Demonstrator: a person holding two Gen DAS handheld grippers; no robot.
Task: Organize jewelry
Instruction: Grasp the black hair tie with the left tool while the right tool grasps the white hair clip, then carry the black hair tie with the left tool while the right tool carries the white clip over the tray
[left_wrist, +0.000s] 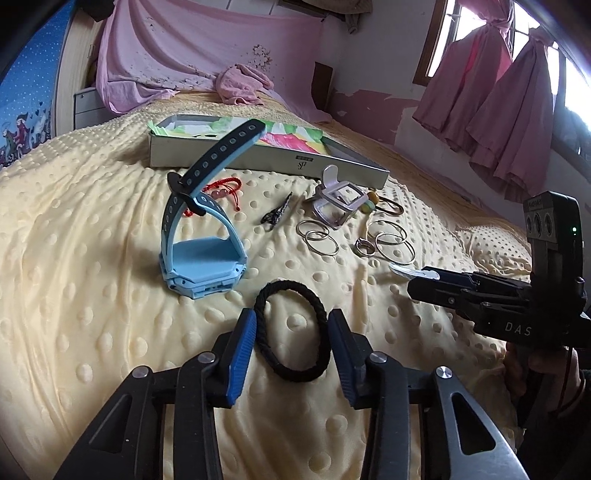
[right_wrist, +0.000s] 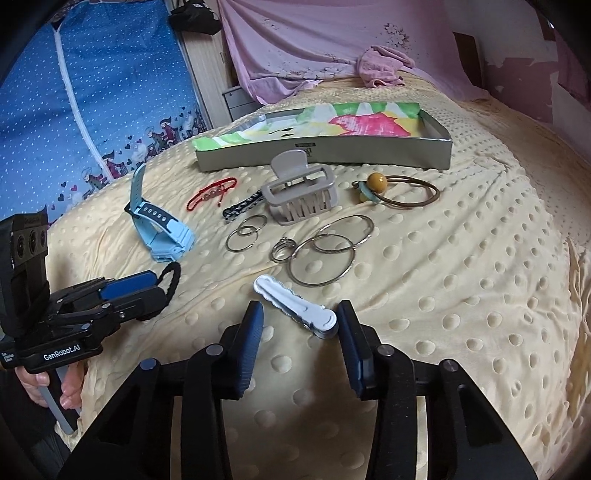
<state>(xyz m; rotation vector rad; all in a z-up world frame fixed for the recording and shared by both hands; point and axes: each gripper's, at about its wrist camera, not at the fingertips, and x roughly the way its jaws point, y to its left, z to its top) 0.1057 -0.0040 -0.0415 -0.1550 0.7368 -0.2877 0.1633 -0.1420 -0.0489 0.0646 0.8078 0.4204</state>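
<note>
A black hair tie (left_wrist: 285, 285) lies on the cream dotted bedspread between the blue pads of my left gripper (left_wrist: 291, 318). Both pads touch its sides and it looks squeezed into a long oval. In the right wrist view the tie (right_wrist: 173, 275) loops out past the tip of that gripper (right_wrist: 159, 288). A white hair clip (right_wrist: 291, 306) lies slanted between the pads of my right gripper (right_wrist: 299, 311). The right pad touches the clip's round end, while the left pad stands a little apart from it. A grey open box (right_wrist: 332, 151) with a colourful lining sits behind.
Between grippers and box lie a blue watch (left_wrist: 199, 258), a red cord bracelet (right_wrist: 212, 194), a grey claw clip (right_wrist: 299, 195), several metal hoops (right_wrist: 325, 238) and a bead hair tie (right_wrist: 376, 182). Pink cloth (left_wrist: 240, 85) lies at the bed's far end.
</note>
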